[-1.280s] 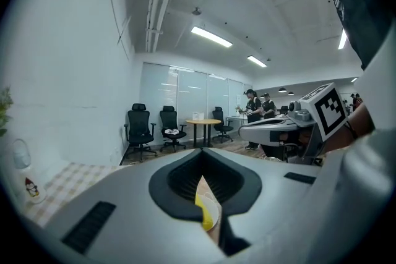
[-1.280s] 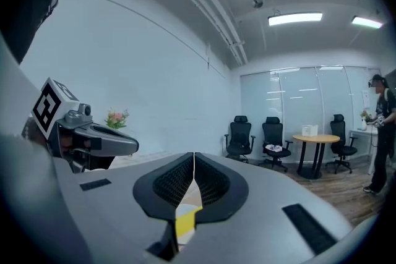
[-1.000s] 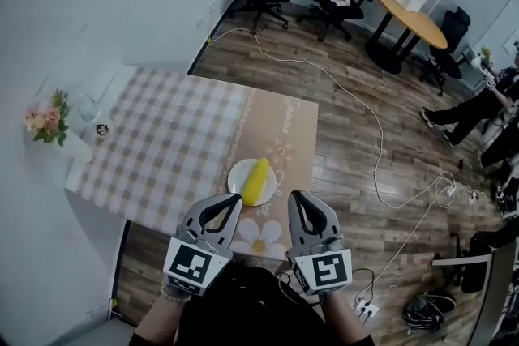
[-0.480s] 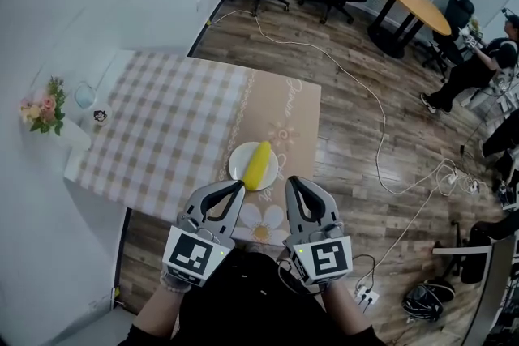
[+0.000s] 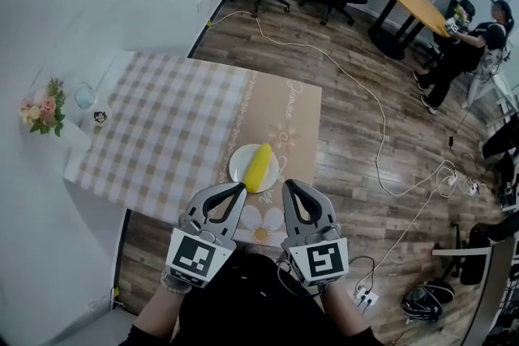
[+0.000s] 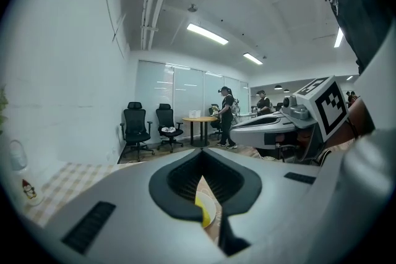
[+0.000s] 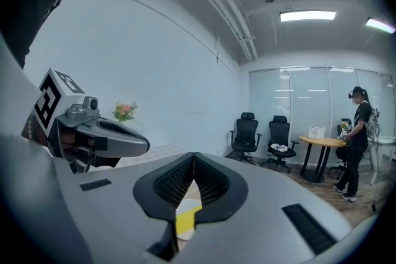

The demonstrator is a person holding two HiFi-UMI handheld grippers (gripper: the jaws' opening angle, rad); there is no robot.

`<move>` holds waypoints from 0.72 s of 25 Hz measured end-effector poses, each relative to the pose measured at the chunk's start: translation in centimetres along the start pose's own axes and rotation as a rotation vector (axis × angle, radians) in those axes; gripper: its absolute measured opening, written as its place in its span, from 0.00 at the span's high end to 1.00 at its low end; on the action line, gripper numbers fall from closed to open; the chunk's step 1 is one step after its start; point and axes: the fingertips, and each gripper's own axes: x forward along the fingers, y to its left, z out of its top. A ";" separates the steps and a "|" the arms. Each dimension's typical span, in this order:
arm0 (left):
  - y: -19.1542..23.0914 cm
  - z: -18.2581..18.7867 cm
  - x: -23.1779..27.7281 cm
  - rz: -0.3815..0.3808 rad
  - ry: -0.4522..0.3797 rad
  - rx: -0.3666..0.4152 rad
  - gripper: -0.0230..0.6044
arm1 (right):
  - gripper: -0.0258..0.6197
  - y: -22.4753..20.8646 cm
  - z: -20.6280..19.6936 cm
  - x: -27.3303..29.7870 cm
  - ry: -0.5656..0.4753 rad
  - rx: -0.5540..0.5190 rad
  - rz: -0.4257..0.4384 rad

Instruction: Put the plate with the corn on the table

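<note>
Plate [image 5: 239, 166] with the corn [image 5: 259, 167] sits on the tabletop [image 5: 178, 134], mid-frame near its lower edge. Left tongs [image 5: 241, 186] and right tongs [image 5: 286, 184] hover just below it, both pressed together and empty.

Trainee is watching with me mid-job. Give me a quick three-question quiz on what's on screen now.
1. True or false: the plate with the corn rests on the table.
2. Pick one. The left tongs and right tongs are: A) both shut and empty; B) both shut on the plate; C) both wide open.
3. Fill in: the plate sits by the table edge ____ to the tongs.

Key: 1 true; 2 A; 3 nearest.
</note>
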 end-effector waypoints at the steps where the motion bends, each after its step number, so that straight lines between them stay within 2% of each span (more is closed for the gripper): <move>1: 0.0 0.0 0.0 -0.001 0.000 0.003 0.94 | 0.90 0.0 0.0 0.0 0.000 0.002 0.000; 11: -0.2 0.1 0.3 -0.010 -0.001 0.000 0.94 | 0.90 0.7 -0.6 -0.1 0.015 -0.031 0.041; 16: -0.1 0.0 0.3 -0.010 0.001 0.000 0.94 | 0.90 0.1 0.0 0.1 -0.005 -0.022 0.001; 18: -0.1 0.0 0.3 -0.008 0.001 0.001 0.94 | 0.90 0.3 -0.2 0.0 0.001 -0.026 0.010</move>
